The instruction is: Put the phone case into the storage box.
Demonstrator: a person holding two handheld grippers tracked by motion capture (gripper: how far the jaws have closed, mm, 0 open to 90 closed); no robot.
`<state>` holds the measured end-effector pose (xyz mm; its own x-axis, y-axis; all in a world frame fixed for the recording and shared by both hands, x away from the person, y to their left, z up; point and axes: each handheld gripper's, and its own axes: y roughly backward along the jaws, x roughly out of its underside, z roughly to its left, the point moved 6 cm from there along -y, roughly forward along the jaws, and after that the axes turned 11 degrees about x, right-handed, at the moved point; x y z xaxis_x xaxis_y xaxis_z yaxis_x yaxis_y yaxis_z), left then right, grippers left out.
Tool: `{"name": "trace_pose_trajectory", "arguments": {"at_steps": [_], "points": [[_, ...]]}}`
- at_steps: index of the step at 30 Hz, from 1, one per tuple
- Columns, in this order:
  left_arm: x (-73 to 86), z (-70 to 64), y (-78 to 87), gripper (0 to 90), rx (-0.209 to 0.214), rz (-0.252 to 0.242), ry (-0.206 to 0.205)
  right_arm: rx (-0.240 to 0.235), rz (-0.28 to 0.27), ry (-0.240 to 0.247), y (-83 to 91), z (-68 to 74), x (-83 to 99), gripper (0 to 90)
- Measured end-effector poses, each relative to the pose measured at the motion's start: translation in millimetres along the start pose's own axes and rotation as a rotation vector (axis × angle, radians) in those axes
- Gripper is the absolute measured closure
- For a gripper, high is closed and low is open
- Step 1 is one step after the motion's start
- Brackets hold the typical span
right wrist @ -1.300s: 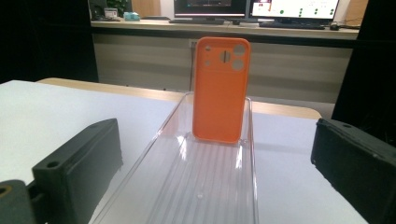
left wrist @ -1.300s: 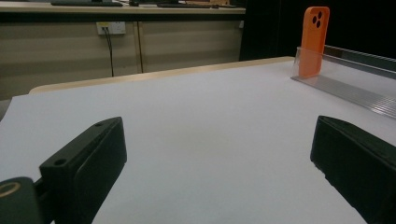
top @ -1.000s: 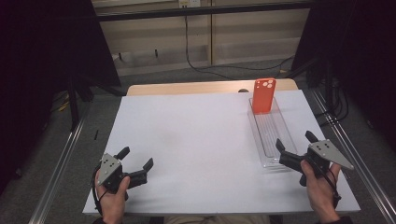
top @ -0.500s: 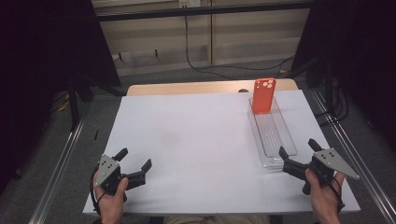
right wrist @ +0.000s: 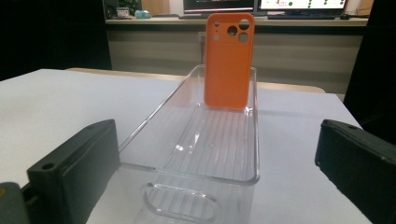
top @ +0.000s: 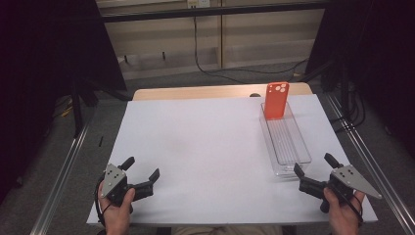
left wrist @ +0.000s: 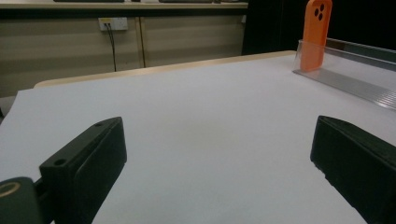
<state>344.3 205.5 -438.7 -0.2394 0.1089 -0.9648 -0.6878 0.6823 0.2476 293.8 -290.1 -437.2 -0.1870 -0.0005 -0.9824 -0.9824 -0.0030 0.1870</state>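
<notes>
Surface (top: 210, 147): white sheet over the tabletop, bare apart from one item group at about 2 o'clock from centre. Clear tray (top: 286, 142): long transparent bin running near-to-far along the right side, nothing lying on its ribbed floor. Orange phone case (top: 276, 100): stands upright at the tray's 12 o'clock end, leaning on the far wall, camera cutouts uppermost; unchanged over the last second. Right tongs (top: 313, 169): a second ago they sat beside the tray's near right corner; now drawn back toward 6 o'clock, just off the tray's near end, jaws spread wide and holding nothing. In the right gripper view the tray's near wall lies between the two jaws and the case stands dead ahead. Left tongs (top: 142, 169): at 7 o'clock near the front edge, also released and empty, shifted only slightly nearer the person. Judgement: the pull-back reads as lining up on the tray's long axis, so the case or tray is the likely target; no contact yet, work at its start.
</notes>
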Motion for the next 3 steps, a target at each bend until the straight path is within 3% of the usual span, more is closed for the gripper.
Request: {"name": "trace_pose_trajectory", "arguments": {"at_steps": [3], "points": [[-0.3, 0.5, -0.7, 3.5, 0.002, 0.003, 0.001, -0.007, 0.003, 0.003, -3.1, 1.2, 0.5, 0.0]]}}
